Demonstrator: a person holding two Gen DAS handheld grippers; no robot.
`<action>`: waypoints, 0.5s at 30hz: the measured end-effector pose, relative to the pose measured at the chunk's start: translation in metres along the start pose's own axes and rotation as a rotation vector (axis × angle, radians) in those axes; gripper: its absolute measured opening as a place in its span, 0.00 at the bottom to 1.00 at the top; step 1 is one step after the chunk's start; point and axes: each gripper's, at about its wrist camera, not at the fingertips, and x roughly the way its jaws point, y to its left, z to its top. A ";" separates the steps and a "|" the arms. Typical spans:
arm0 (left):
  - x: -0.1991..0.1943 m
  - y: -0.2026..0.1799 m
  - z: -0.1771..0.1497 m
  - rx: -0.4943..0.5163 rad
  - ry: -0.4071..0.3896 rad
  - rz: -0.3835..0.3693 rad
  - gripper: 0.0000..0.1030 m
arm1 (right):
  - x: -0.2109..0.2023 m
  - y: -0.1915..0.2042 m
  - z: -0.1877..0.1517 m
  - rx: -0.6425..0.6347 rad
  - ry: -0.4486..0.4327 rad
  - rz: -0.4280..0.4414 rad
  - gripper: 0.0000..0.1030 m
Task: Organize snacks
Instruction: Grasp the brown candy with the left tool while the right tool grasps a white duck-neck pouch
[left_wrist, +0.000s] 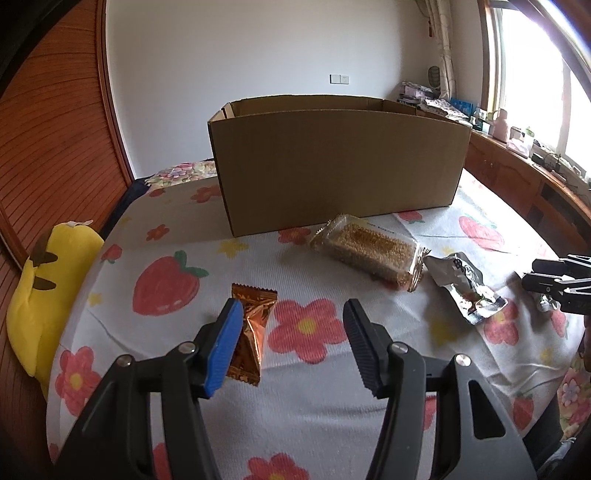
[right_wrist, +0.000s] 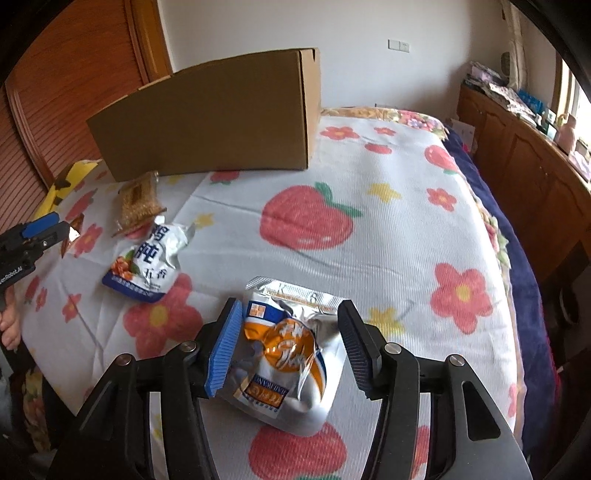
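Four snacks to sort, taken left to right across the bed (left_wrist: 332, 424) and its strawberry blanket. Far left, off the blanket's edge: yellow plush toy (left_wrist: 51, 280), no part of the job.

Next, left gripper (left_wrist: 293, 314), tilted down over the blanket with fingers spread and pinching nothing. Just beside the blue pad, partly hidden behind it: orange foil packet (left_wrist: 256, 314), flat on the blanket. Probably the left side's pick; would need a small shift to bring the packet fully into the gap before closing.

Behind, at mid-bed: cardboard box (left_wrist: 332, 166), top open, long side facing the grippers. Likely put there as the place to gather the snacks, near enough for both hands. Inside hidden by the near wall.

Right of the packet, close to the box front: clear-wrapped sesame bar (left_wrist: 365, 251), lying slantwise. Just beyond its end: silver pouch (left_wrist: 465, 288), crumpled, with blue print at one end. Both untouched.

Farthest right, right gripper (right_wrist: 289, 314), also pitched down, fingers spread to either side of the orange-and-white pouch (right_wrist: 288, 354). Pouch resting on the blanket, blue pad at its left edge, black pad near its right; no squeeze visible. Placed so, apparently, to close across the pouch's width. Slippery, puffy foil: apt to slide or buckle under a shallow pinch.
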 end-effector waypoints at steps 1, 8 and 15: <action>0.001 0.000 -0.001 0.000 0.002 0.000 0.55 | 0.000 0.000 -0.001 0.002 -0.004 -0.006 0.56; 0.004 0.001 -0.007 -0.006 0.009 0.004 0.55 | -0.004 0.003 -0.006 -0.024 -0.015 -0.068 0.57; 0.005 0.001 -0.010 -0.003 0.000 0.006 0.55 | -0.008 0.001 -0.013 -0.024 -0.019 -0.084 0.58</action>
